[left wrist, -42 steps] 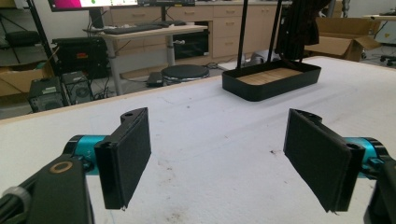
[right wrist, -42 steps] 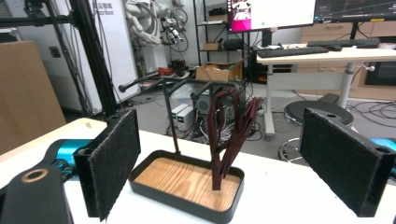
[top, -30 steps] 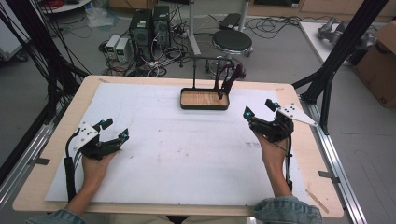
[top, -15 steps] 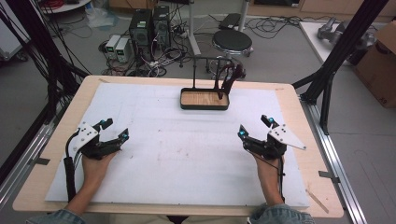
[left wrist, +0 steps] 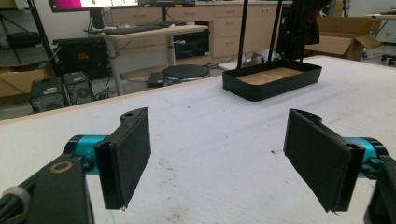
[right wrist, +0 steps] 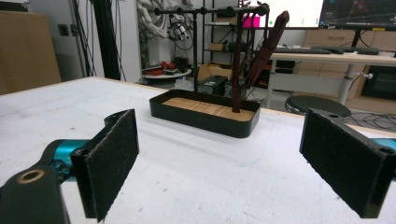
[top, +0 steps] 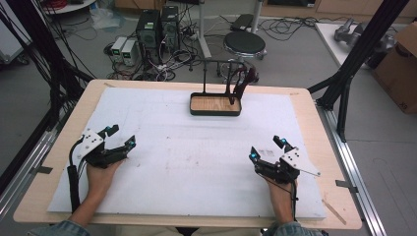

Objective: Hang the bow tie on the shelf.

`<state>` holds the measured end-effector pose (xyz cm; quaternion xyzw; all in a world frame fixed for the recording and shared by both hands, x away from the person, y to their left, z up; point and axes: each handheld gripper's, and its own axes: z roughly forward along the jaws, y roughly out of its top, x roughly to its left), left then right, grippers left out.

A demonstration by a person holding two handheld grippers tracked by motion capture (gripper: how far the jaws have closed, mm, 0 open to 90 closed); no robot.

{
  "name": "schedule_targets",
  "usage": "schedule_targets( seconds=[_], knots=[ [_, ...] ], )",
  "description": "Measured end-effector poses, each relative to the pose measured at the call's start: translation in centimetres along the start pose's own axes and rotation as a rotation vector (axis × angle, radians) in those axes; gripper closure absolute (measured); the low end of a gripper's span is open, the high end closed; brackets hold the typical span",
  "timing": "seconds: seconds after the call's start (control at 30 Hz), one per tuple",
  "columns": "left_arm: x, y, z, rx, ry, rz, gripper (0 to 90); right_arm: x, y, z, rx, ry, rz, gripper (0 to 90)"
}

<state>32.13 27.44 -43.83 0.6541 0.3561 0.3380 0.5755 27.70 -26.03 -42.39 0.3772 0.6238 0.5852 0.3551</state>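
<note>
Your grippers rest apart on the white mat (top: 196,162).
Left gripper (top: 119,139) and right gripper (top: 268,150) both gape empty; tray (top: 215,112) sits far ahead.

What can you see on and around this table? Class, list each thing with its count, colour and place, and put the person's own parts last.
Table: one, light wood edge, middle of the high view.
Foam sheet: one, white, covering most of the table top.
Tray: one, black walls with a wooden floor, far middle of the sheet.
Rack: one, black, thin posts and top bar rising from the tray.
Strap: one, dark reddish brown, hanging from the rack's right end into the tray.
Stool: one, black round seat, floor beyond the table.
Computer towers: two, dark, floor at far left.
Cardboard box: one, brown, right edge.
Left gripper: one, black, near left, open.
Right gripper: one, black, near right, open.
</note>
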Motion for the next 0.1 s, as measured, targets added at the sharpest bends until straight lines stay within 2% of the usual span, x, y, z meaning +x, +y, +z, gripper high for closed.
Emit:
schedule_targets(
  seconds=[0.1],
  knots=[
    [-0.13,0.03,0.02,0.003,0.005,0.007,23.1,0.03,0.11,-0.14,-0.008,-0.002,-0.002,11.0]
  ],
)
